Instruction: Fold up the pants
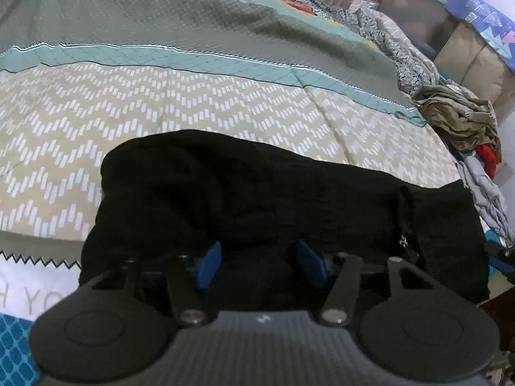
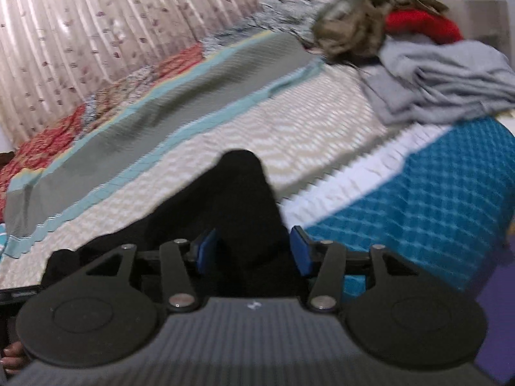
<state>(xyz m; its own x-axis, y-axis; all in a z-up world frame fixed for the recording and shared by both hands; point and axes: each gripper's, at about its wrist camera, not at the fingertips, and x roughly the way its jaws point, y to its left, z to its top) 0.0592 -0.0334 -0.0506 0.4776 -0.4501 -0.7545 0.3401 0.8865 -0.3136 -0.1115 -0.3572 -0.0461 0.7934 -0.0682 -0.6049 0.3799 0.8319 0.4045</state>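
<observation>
Black pants [image 1: 257, 193] are lying bunched on the patterned bedspread [image 1: 161, 103]; left gripper [image 1: 260, 263] and right gripper [image 2: 251, 251] are both gaping apart over dark fabric, contact hard to judge, the right view blurring.

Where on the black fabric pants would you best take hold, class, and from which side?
Grip the black fabric pants at the rounded folded end, coming from the near edge over the chevron bedspread: the layers there bunch thick and stand raised, so they can probably be pinched.

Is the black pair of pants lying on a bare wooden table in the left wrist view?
No, the black pants lie on a bed covered with a chevron-patterned bedspread.
</observation>
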